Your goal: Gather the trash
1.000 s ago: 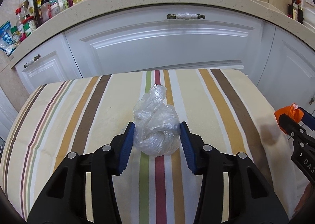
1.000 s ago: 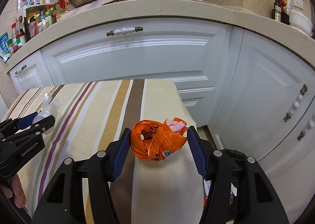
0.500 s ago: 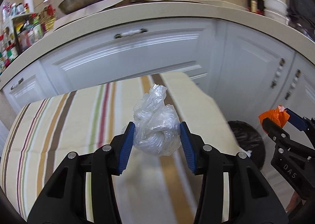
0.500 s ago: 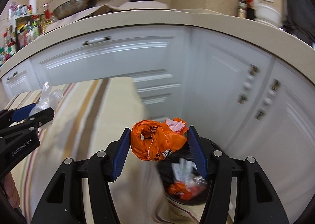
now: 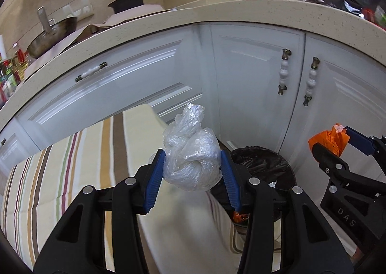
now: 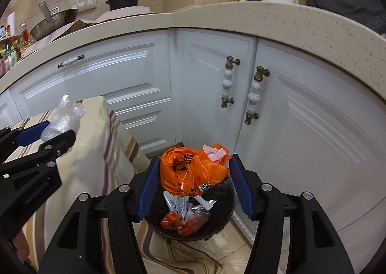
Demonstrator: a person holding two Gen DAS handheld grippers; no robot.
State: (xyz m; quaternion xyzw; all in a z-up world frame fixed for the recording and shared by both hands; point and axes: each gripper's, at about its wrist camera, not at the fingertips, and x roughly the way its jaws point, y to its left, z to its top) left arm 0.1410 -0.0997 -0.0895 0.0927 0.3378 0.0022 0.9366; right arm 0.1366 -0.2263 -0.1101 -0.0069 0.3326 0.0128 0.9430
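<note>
My left gripper (image 5: 192, 172) is shut on a crumpled clear plastic bag (image 5: 190, 160) and holds it in the air over the table's right edge, just left of the black trash bin (image 5: 263, 165). My right gripper (image 6: 194, 178) is shut on a crumpled orange plastic bag (image 6: 190, 172) and holds it above the bin (image 6: 222, 204), which is lined in black and holds several wrappers and orange scraps. The left gripper with the clear bag shows in the right wrist view (image 6: 43, 139). The right gripper with the orange bag shows in the left wrist view (image 5: 337, 148).
A table with a striped cloth (image 5: 60, 177) stands left of the bin, its cloth hanging to the floor (image 6: 113, 153). White cabinet doors with ceramic handles (image 6: 253, 93) rise right behind the bin. A counter (image 6: 217, 18) above them carries pans and bottles.
Both grippers have swung right, off the striped table toward the bin, each still holding its bag. The bin has come into full view under the right gripper.
</note>
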